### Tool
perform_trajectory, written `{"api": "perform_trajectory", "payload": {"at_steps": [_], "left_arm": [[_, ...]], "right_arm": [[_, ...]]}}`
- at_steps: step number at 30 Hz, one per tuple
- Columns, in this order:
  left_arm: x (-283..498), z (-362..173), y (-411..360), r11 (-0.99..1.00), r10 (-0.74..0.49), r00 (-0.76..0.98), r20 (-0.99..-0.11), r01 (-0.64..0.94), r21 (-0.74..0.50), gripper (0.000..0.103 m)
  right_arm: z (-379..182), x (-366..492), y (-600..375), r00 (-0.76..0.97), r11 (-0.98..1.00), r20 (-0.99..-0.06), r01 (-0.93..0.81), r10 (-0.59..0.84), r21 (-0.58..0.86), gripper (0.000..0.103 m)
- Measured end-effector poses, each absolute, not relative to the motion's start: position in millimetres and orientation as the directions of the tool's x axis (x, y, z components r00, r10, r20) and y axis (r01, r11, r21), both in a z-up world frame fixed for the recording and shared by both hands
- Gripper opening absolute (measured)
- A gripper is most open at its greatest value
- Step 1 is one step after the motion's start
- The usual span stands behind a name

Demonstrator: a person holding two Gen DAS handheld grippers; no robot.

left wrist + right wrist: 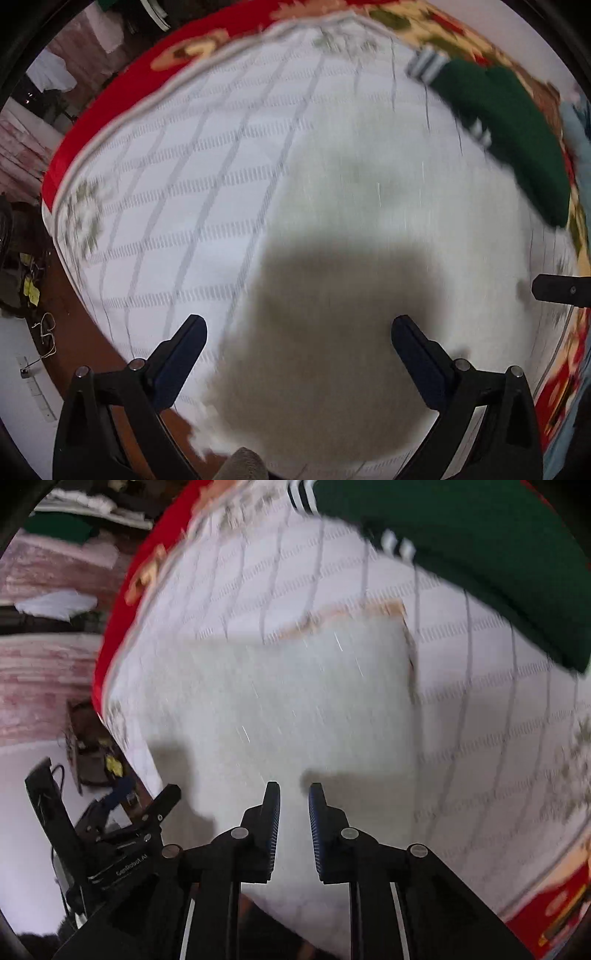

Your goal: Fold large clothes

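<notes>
Left wrist view: left gripper [298,328] hanging spread wide, grasping nothing, over white garment [369,229] lying flat on checked sheet [166,177]. Right gripper [294,794] hovering slightly parted, empty; green clothing [480,554] sitting beyond.

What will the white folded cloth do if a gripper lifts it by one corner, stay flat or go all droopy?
The white folded cloth will probably droop: it lies flat and soft on the bed sheet, like thin fabric. Its layers may slide apart, since nothing holds the fold. It is likely light. Both the left gripper and the right gripper are empty.
</notes>
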State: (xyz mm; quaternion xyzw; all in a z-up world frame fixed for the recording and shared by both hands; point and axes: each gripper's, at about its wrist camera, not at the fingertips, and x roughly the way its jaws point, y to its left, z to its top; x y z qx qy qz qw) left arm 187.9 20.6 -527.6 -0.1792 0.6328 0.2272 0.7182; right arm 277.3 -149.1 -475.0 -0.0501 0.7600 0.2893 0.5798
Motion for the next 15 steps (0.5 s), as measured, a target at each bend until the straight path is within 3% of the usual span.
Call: {"api": "perform_trajectory", "payload": {"at_steps": [5,8,10,11,12,13,14,15], "left_arm": [[180.0,-576.6,12.2,0.816,0.08,0.061,-0.995,-0.577,0.03,0.103],[184.0,-567.9,18.0,0.816,0.079,0.063,-0.995,-0.577,0.029,0.103],[181.2,-542.0,21.8,0.818,0.099,0.095,-0.991,-0.575,0.026,0.103],[178.1,-528.6,25.5,0.813,0.092,0.12,-0.988,-0.582,0.005,0.103],[174.0,-518.0,30.3,0.803,0.08,0.145,-0.986,-0.595,-0.023,0.103],[169.7,-510.1,35.7,0.791,0.071,0.166,-0.983,-0.611,-0.046,0.103],[163.3,-502.4,44.4,0.77,0.057,0.192,-0.98,-0.633,-0.079,0.103],[159.5,-500.7,50.8,0.758,0.042,0.209,-0.977,-0.644,-0.105,0.103]], "right_arm": [[-546.1,232.9,-155.6,-0.347,0.84,-0.933,-0.477,0.09,0.259,0.015],[-536.2,236.5,-139.8,-0.316,0.818,-0.948,-0.538,0.031,0.206,0.017],[-523.8,245.5,-148.5,-0.345,0.826,-0.934,-0.498,0.091,0.264,0.022],[-514.5,253.7,-160.7,-0.369,0.831,-0.914,-0.443,0.172,0.335,0.029],[-507.3,261.2,-172.2,-0.38,0.827,-0.891,-0.397,0.247,0.398,0.057],[-499.0,270.0,-188.3,-0.369,0.819,-0.868,-0.345,0.331,0.459,0.096],[-493.5,278.7,-205.6,-0.329,0.818,-0.863,-0.315,0.382,0.482,0.103],[-492.0,286.2,-222.6,-0.283,0.816,-0.862,-0.298,0.421,0.496,0.103]]}}
